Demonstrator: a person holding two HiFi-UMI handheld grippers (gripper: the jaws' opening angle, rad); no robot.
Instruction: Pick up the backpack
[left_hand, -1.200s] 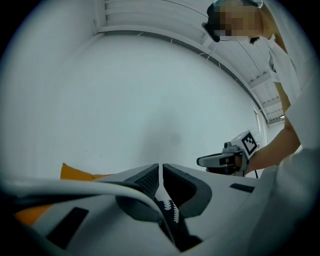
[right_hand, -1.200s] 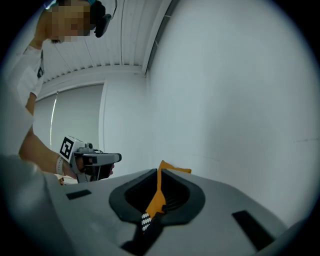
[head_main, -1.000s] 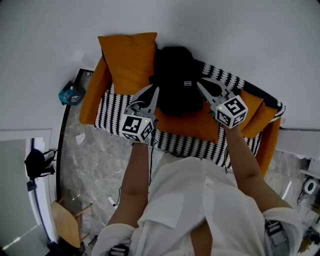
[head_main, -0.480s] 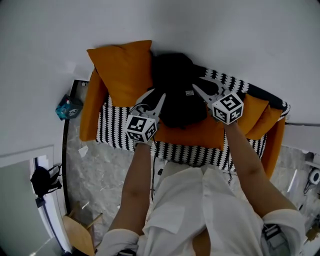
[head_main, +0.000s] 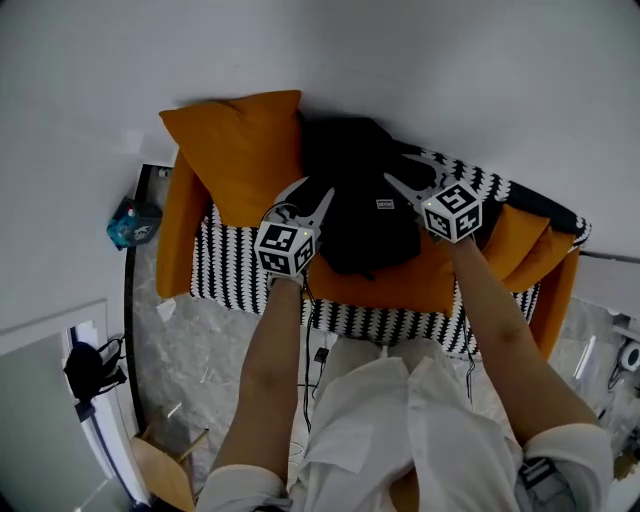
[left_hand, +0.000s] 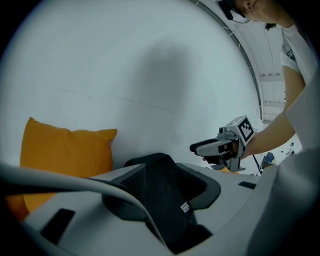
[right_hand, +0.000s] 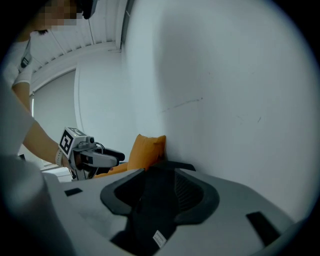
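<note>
A black backpack (head_main: 358, 200) stands on the orange sofa against the wall, with a small white label on its front. My left gripper (head_main: 313, 196) hangs at its left side and my right gripper (head_main: 400, 170) over its upper right. Both sets of jaws are opening and the pads press on nothing. In the left gripper view the backpack (left_hand: 167, 205) shows in the gap of the left gripper (left_hand: 165, 186), with the right gripper (left_hand: 196, 148) beyond. In the right gripper view the backpack (right_hand: 152, 215) fills the gap of the right gripper (right_hand: 157, 192), and the left gripper (right_hand: 119, 156) hovers at left.
An orange cushion (head_main: 235, 150) leans at the sofa's left end, close to the backpack. A black-and-white striped throw (head_main: 235, 265) covers the seat. The white wall rises right behind. On the floor at left are a teal object (head_main: 130, 222), a wooden chair (head_main: 165, 470) and a black bag (head_main: 90, 365).
Both grippers have come down and forward toward the backpack. Their jaws, shut a second ago, now stand apart.
</note>
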